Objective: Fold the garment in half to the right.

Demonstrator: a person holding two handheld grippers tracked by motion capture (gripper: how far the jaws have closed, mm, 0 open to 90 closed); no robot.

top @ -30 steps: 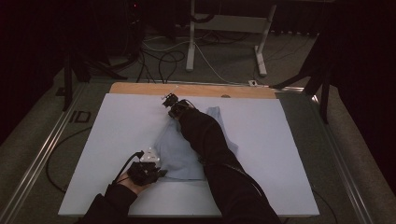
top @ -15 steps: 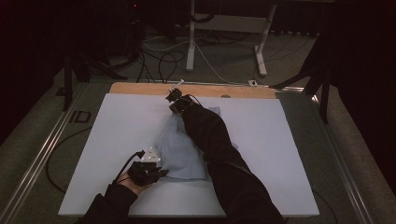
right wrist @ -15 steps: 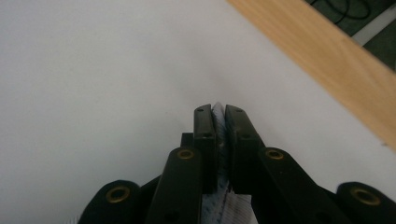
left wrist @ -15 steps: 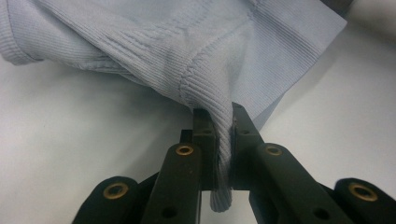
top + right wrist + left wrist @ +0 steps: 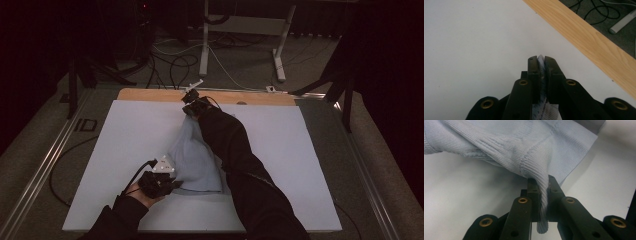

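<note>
At the bottom of the high view, left of centre, the person's left hand (image 5: pixel 145 192) holds the left gripper (image 5: pixel 167 175) low over the white table (image 5: pixel 115 150), with its grey three-cornered plate (image 5: pixel 164 164) on top and its black cable (image 5: pixel 135 175) looping off toward the lower left. This gripper grips the near left corner of a pale blue ribbed knit garment (image 5: pixel 195 157). In the left gripper view the two black jaws are closed narrow on a ribbed hem edge (image 5: pixel 543 202) of the garment (image 5: pixel 524 147); a short end of the fabric hangs down below them in the lower middle of the frame, and the rest of the knit spreads across the top of the frame over the white surface (image 5: pixel 461 195).

The garment lies in the middle of the high view, stretched from the left gripper up toward the top centre of the table. The person's right arm, in a dark sleeve (image 5: pixel 235 155), runs diagonally from the bottom centre of the frame across the garment's right side.

Farthest off, just above centre in the high view, the right gripper (image 5: pixel 192 102) sits at the far end of the garment, near the light wooden strip (image 5: pixel 150 95) along the table's far edge. In the right gripper view its jaws are shut on a thin fold of pale blue fabric (image 5: pixel 541 72) with a white tag (image 5: pixel 549 112) at the bottom edge. The white table (image 5: pixel 469 50) lies beneath, and the wooden strip (image 5: pixel 586 35) crosses the upper right. Beyond it is dark floor with cables (image 5: pixel 604 10).
</note>
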